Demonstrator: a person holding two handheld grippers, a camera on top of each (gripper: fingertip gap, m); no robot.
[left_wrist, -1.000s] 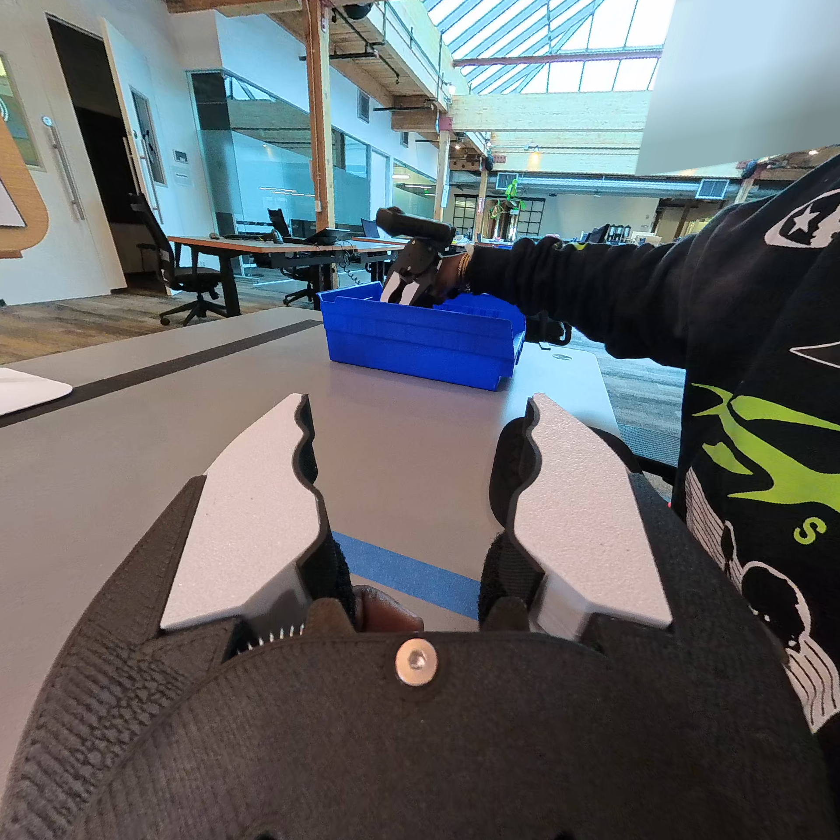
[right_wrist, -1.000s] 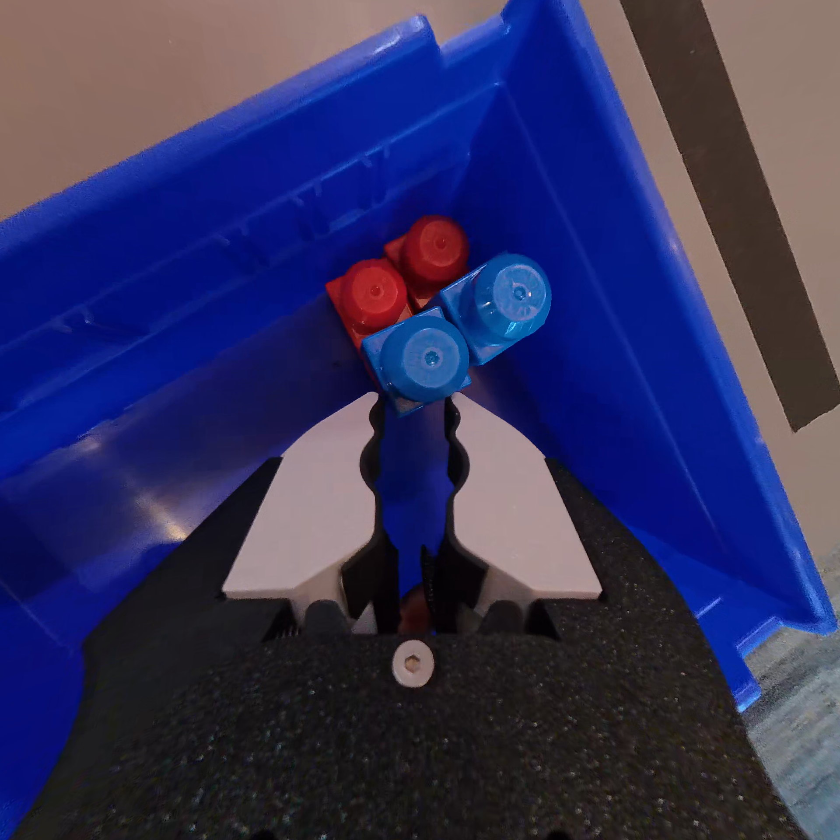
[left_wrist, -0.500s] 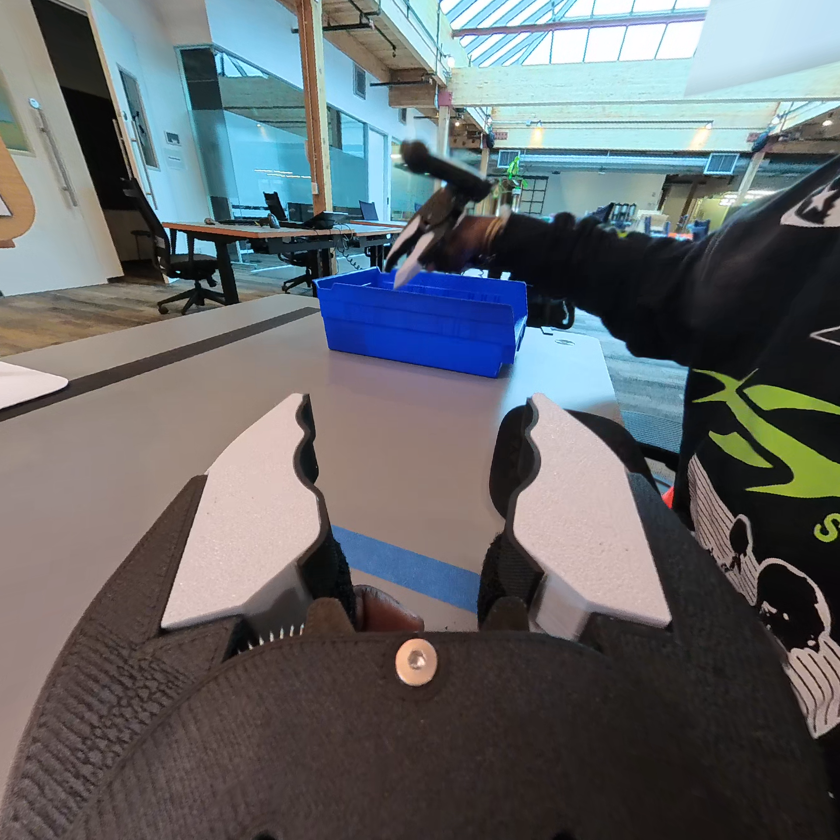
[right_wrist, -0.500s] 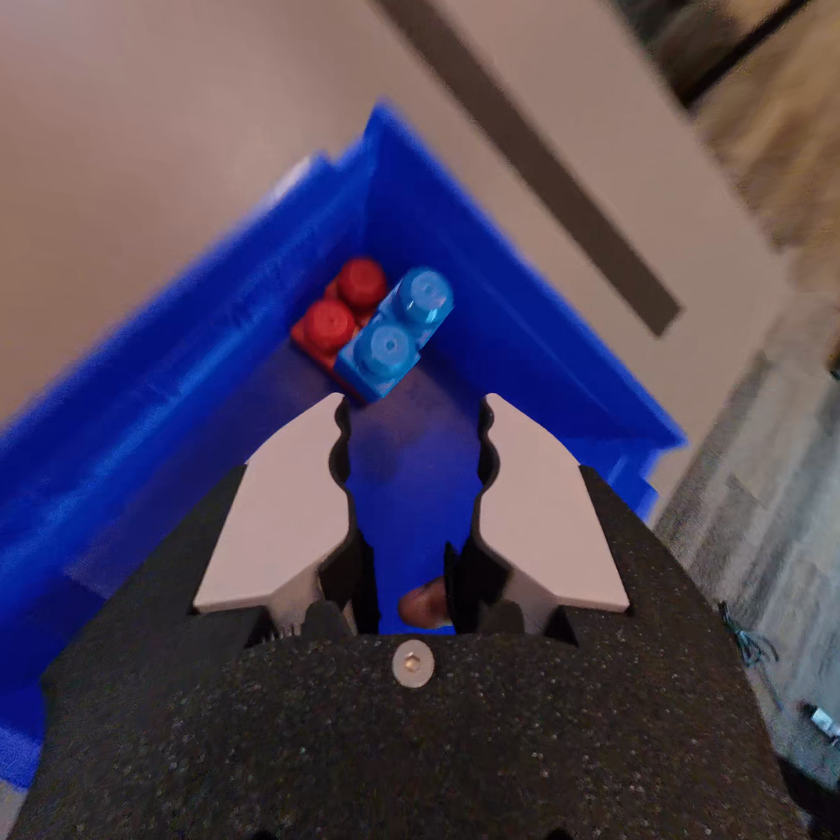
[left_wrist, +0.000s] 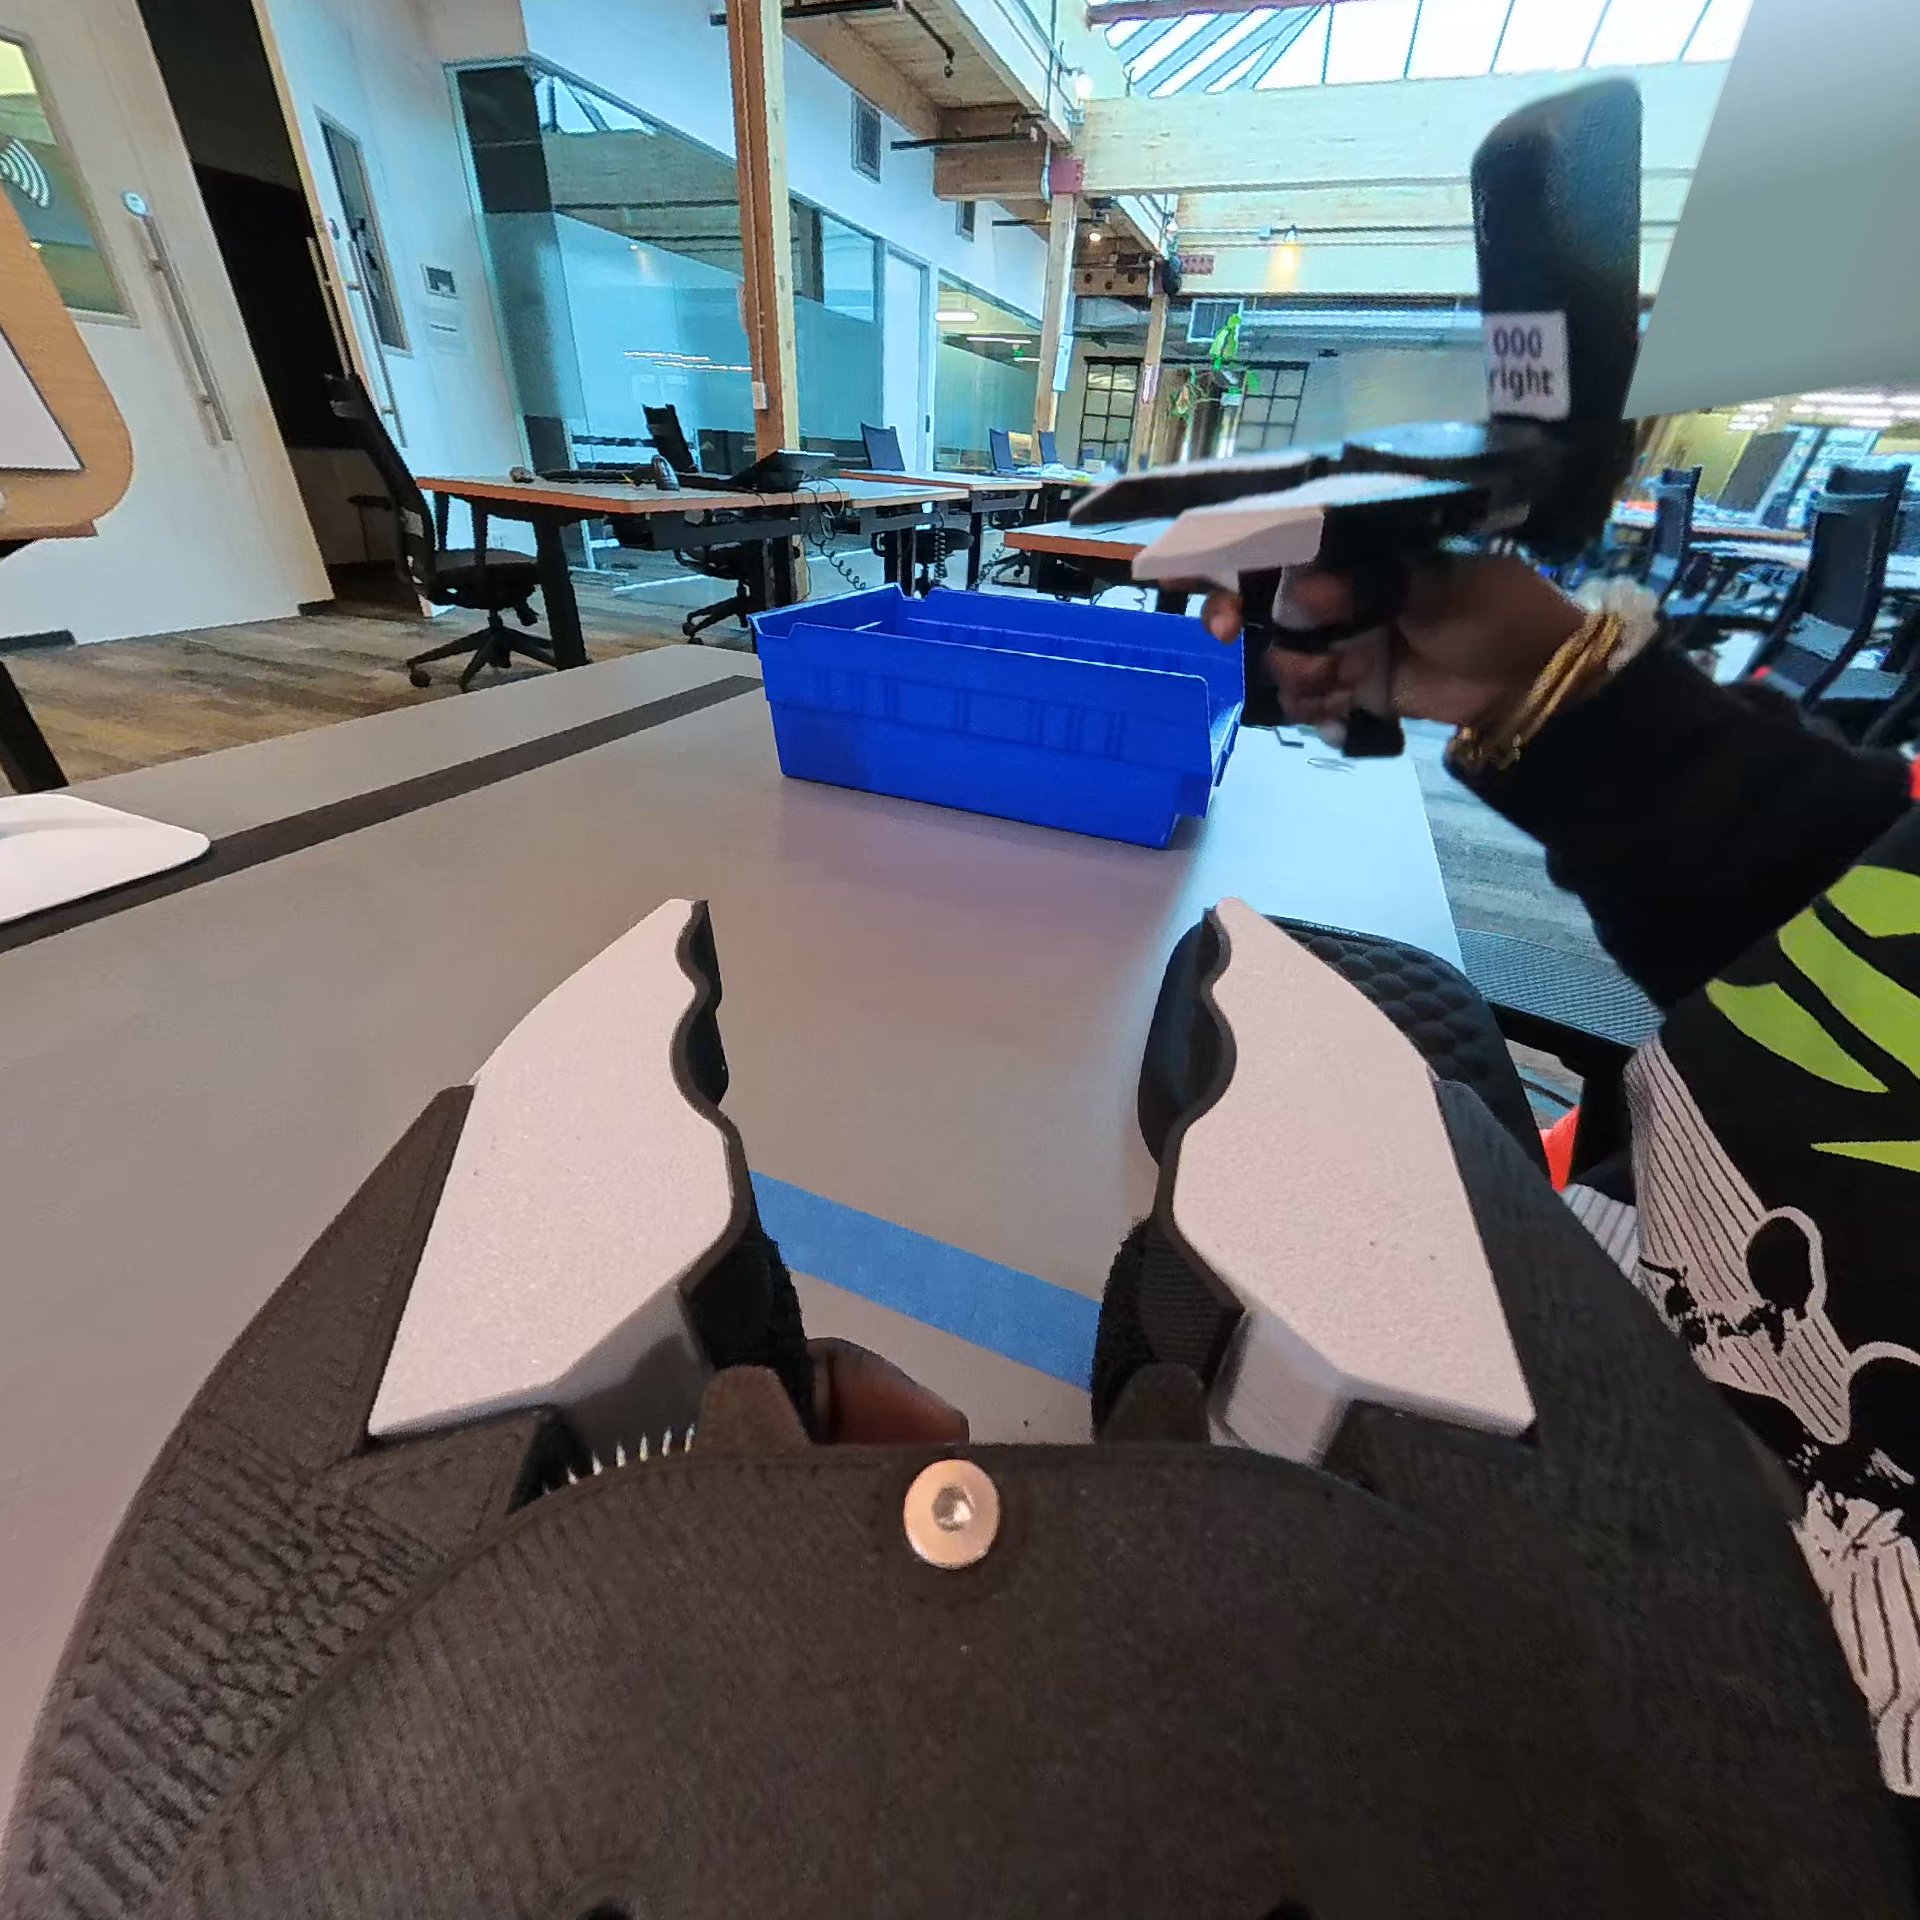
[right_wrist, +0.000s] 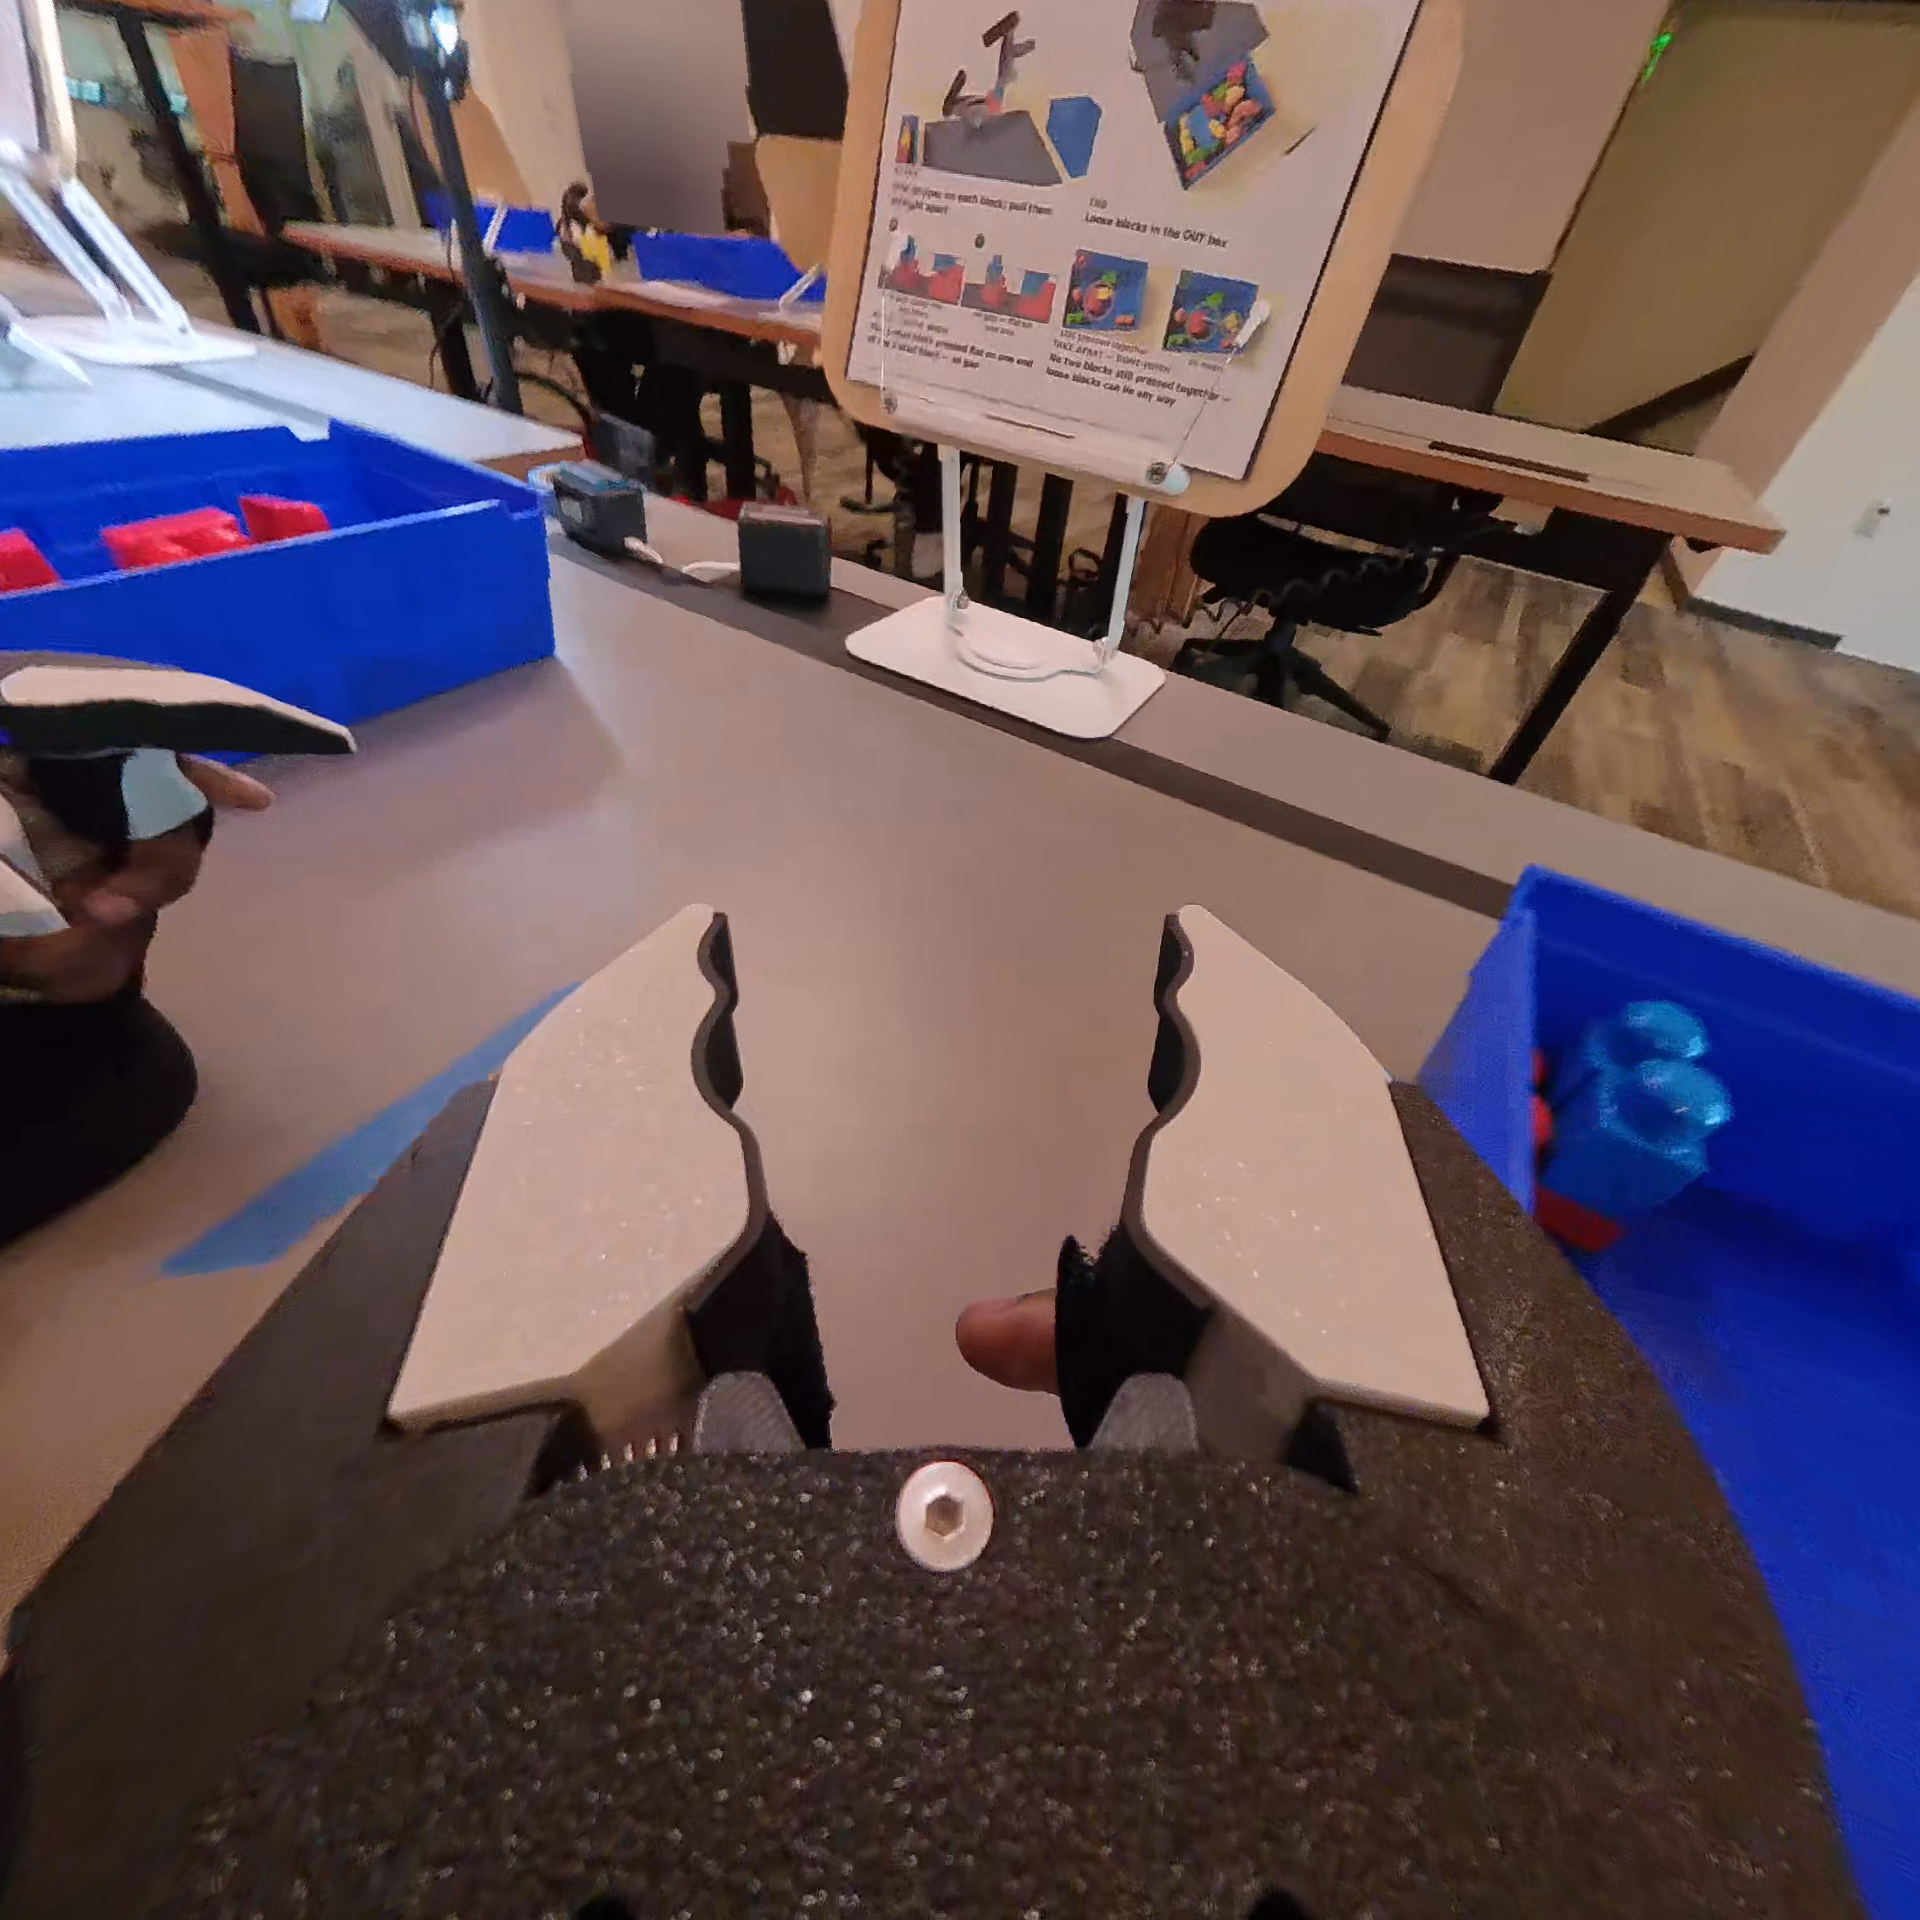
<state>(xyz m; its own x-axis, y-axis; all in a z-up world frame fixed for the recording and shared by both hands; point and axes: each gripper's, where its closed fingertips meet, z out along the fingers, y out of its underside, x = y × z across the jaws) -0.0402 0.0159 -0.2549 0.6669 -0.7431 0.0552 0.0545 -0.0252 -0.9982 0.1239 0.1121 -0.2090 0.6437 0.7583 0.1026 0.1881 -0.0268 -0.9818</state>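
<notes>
Grey tabletop with a dark strip along its far edge carries everything in view, a band of blue tape lying near its front edge. Two blue plastic bins sit toward opposite ends: one at the left holds red blocks, the other at the right holds a blue studded toy brick pressed against a red one in its near corner. A wood-framed board bearing a printed picture sheet stands on a white base at the far edge. The left gripper hovers low above the tape, its grey fingers spread wide with only bare tabletop between them. The right gripper, raised beside the brick's bin, also stands wide and grips nothing. A person's black printed sleeve reaches in from the right.
</notes>
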